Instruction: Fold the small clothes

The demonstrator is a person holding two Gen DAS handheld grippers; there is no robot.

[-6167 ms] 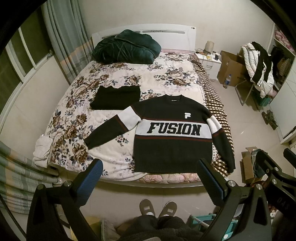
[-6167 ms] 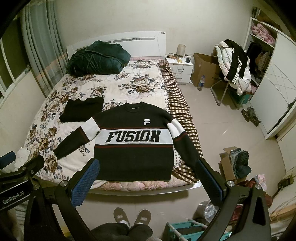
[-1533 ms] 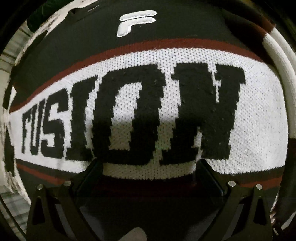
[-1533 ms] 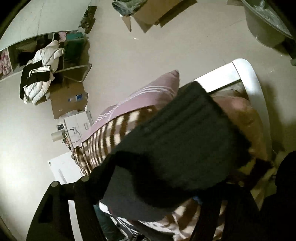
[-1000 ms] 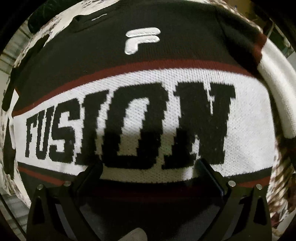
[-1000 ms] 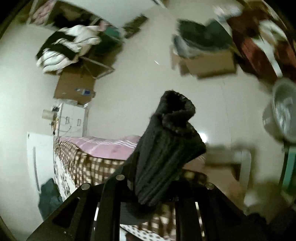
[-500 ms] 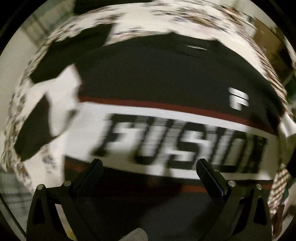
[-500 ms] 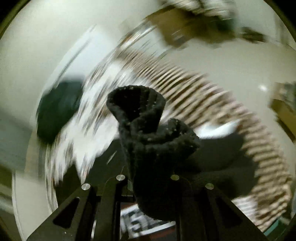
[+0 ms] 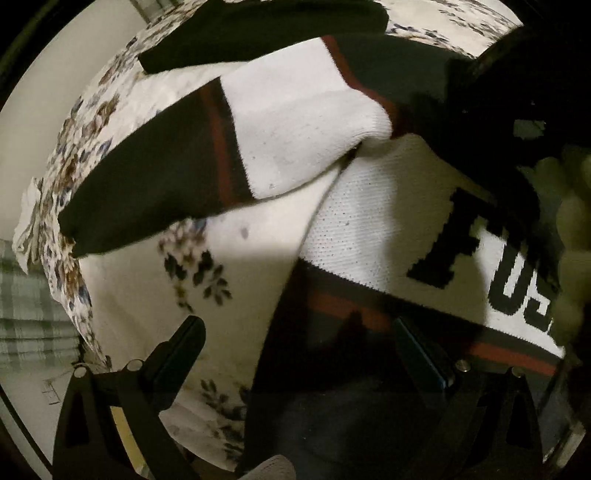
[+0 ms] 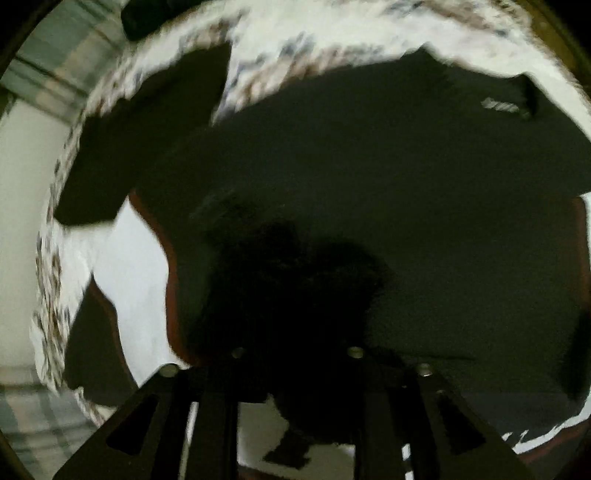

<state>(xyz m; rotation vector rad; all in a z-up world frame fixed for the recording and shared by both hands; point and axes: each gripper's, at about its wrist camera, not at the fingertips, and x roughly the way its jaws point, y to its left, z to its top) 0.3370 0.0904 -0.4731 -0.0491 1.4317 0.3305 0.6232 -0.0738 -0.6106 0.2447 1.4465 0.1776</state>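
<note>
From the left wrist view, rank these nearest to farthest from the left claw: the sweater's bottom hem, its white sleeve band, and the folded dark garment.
1. Sweater's bottom hem: right at the left claw, under its right finger.
2. White sleeve band: mid-frame, up and ahead.
3. Folded dark garment: top of frame, beyond the sleeve on the floral bedspread.

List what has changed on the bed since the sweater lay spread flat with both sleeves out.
The right gripper took the sweater's right sleeve cuff from the bed edge and carried it across over the sweater's chest; its jaws are now opening with the cuff between them. The left gripper, open and empty, shifted from over the lettering toward the left sleeve. That sleeve, the folded dark garment and the floral bedspread stayed put.
</note>
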